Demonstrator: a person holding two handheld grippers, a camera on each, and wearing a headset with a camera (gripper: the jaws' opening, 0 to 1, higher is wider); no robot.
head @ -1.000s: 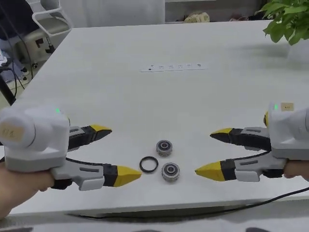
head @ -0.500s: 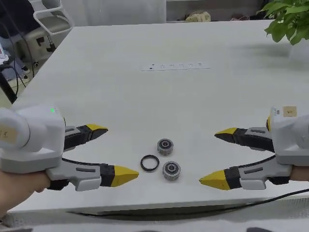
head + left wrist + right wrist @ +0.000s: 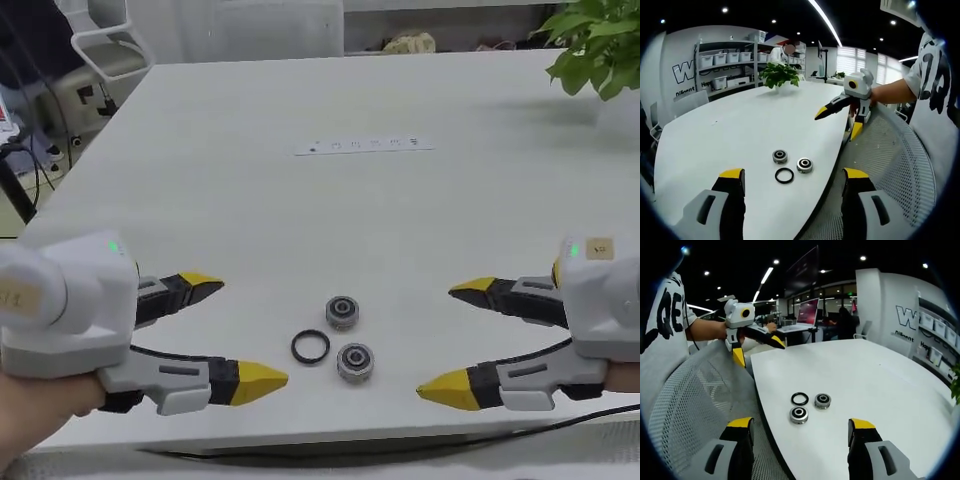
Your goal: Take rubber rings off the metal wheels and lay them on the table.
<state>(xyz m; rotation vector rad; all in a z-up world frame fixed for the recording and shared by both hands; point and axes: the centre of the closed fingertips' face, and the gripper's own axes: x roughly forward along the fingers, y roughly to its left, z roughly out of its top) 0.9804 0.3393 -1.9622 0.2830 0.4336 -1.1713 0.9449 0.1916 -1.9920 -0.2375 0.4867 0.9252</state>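
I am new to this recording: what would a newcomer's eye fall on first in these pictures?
First, two white hand-held grippers with yellow-tipped black jaws, the left gripper and the right gripper, both open, pointing at each other above the near edge of the pale grey table. Between them lie a small round metal wheel, a second metal wheel nearer the person, and a thin black rubber ring flat beside them.

A leafy green plant (image 3: pixel 590 45) stands at one o'clock, by the far right corner of the table (image 3: pixel 250 200). A white office chair (image 3: pixel 98 38) sits off at eleven o'clock. A pale strip with a row of small dark marks (image 3: pixel 364 146) lies flat at twelve o'clock. Beyond the plant, shelves of white bins (image 3: pixel 725 65) line the wall. A lit screen (image 3: pixel 807 312) glows farther off.
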